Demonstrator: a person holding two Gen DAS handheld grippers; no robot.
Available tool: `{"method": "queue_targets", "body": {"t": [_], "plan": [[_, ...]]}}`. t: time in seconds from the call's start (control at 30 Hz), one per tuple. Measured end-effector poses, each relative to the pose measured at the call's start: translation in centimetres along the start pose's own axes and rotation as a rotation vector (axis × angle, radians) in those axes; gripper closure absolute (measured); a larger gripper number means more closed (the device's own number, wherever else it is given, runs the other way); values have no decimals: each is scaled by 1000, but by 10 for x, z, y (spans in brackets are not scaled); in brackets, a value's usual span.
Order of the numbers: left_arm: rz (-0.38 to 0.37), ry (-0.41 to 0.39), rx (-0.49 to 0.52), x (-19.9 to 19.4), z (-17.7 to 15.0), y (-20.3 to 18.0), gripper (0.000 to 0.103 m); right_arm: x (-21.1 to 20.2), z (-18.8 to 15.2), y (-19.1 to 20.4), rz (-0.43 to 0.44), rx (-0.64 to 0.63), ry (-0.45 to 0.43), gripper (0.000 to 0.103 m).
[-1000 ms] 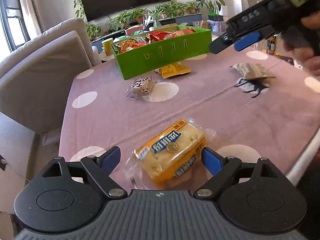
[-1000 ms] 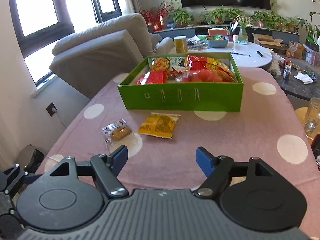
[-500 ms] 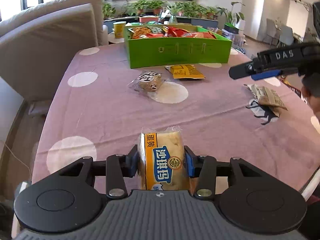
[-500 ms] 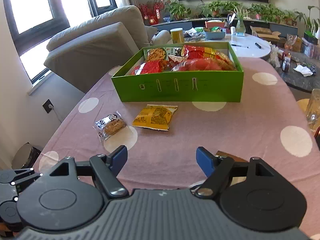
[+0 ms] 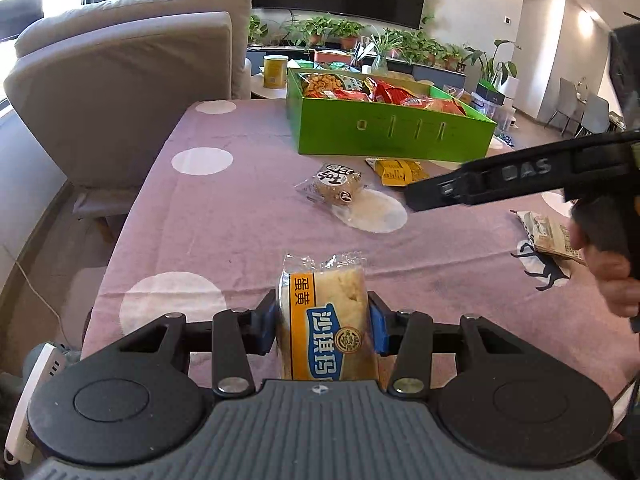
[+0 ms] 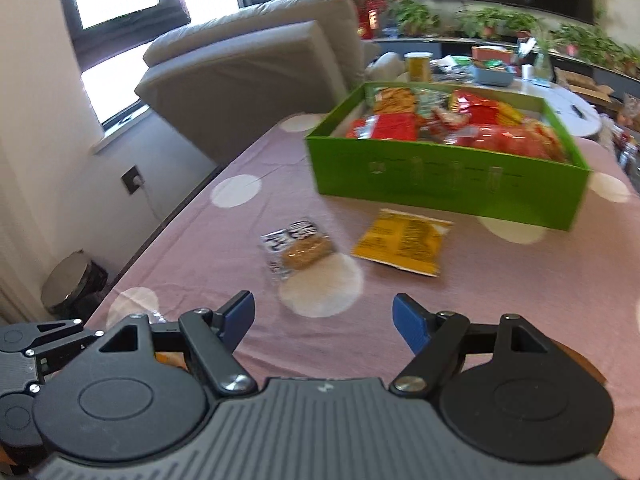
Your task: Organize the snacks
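Observation:
My left gripper (image 5: 322,326) is shut on a yellow-and-blue cake packet (image 5: 326,322), held upright between the blue pads above the purple dotted tablecloth (image 5: 224,216). The green snack box (image 5: 394,132) stands at the far side, filled with red and orange packets. A clear-wrapped round cookie (image 5: 338,188) and a flat yellow packet (image 5: 398,170) lie in front of the box. In the right wrist view my right gripper (image 6: 323,320) is open and holds nothing, just short of the cookie (image 6: 298,250) and the yellow packet (image 6: 402,242), with the box (image 6: 446,172) behind them.
The right gripper's black body (image 5: 520,176) and a hand (image 5: 612,276) cross the right side of the left wrist view, above a brown packet (image 5: 554,234). A grey sofa (image 5: 124,80) stands left of the table; a low white table (image 6: 560,100) with clutter lies behind the box.
My left gripper closed on the cake packet and turned it upright off the cloth. The right gripper swung left and nearer to the cookie and the yellow packet, still open.

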State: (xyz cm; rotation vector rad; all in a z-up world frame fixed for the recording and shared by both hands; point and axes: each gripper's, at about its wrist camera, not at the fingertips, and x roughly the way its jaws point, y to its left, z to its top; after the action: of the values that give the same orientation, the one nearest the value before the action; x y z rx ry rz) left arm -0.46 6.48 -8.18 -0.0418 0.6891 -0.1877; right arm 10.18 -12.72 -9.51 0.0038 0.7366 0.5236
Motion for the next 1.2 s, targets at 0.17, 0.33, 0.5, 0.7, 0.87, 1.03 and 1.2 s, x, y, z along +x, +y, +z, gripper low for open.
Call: {"method": "queue_targets", "body": {"t": [0.17, 0.33, 0.5, 0.7, 0.87, 1.03, 1.2], "plan": [[-8, -5, -14, 2, 0, 4, 62, 17, 7, 11, 22, -6, 25, 37], [-24, -6, -26, 4, -2, 7, 62, 33, 18, 22, 46, -3, 40, 36], [-41, -7, -36, 5, -4, 10, 62, 52, 26, 30, 36, 0, 56, 35], [-55, -11, -39, 9, -1, 13, 62, 69, 30, 34, -22, -20, 60, 31], [-66, -10, -51, 12, -1, 16, 62, 79, 35, 33, -29, 39, 66, 26], [-65, -9, -60, 13, -2, 18, 61, 90, 44, 40, -33, 64, 76, 24], [-62, -11, -68, 11, -2, 20, 61, 98, 40, 40, -116, 38, 69, 25]]}}
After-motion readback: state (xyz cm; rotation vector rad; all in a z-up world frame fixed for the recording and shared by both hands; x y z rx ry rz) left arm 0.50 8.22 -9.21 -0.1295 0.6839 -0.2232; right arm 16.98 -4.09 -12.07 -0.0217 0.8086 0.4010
